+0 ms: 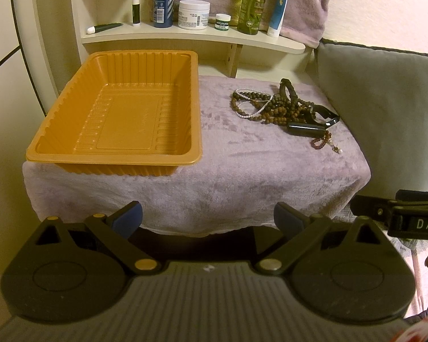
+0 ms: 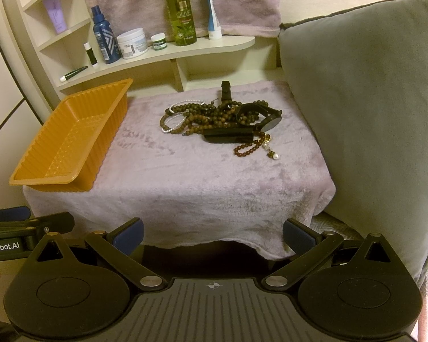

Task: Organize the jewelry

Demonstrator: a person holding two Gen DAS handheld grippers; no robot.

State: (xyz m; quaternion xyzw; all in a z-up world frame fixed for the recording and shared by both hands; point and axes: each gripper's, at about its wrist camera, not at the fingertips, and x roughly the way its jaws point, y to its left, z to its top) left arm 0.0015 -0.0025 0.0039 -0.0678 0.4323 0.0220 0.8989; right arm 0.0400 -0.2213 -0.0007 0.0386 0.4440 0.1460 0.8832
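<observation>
1. Both tongs are wide apart and hold nothing: the left gripper (image 1: 208,218) and the right gripper (image 2: 212,232) hang in front of the towel-covered table (image 2: 185,176).
2. The jewelry pile (image 2: 219,118) of beads and black bands lies tangled on the right side.
3. The orange tray (image 1: 122,114) sits empty on the left, well apart.
4. Best to pinch one loose piece at the edge, like the red bead bracelet (image 2: 249,146), and lift slowly so nothing snags.
</observation>
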